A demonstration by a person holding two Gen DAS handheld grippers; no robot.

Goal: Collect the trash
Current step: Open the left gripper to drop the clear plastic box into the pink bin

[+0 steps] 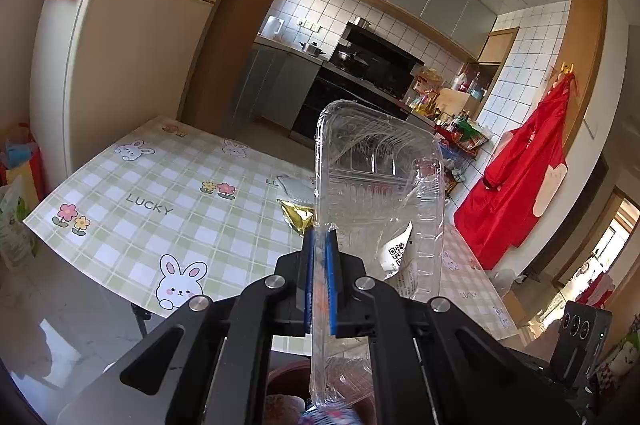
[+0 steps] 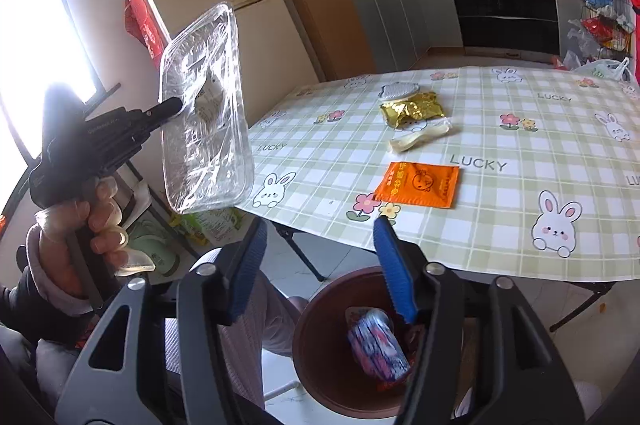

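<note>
Jaws: left gripper (image 1: 320, 245) clenched on one clear tray (image 1: 380, 193), right gripper (image 2: 320, 245) released, empty | desk (image 2: 520, 225): four wrappers | one bin (image 2: 320, 365) | kitchen behind

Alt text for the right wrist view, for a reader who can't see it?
Open right gripper hovers above a brown bin holding a blue wrapper. Left gripper holds a clear plastic tray; wrappers litter the checked table.

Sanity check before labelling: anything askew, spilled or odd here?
Nothing spilled. One oddity: the clear plastic clamshell tray is pinched by its rim in the left gripper and hangs tilted in mid-air off the table edge, a white packet loose inside.
</note>
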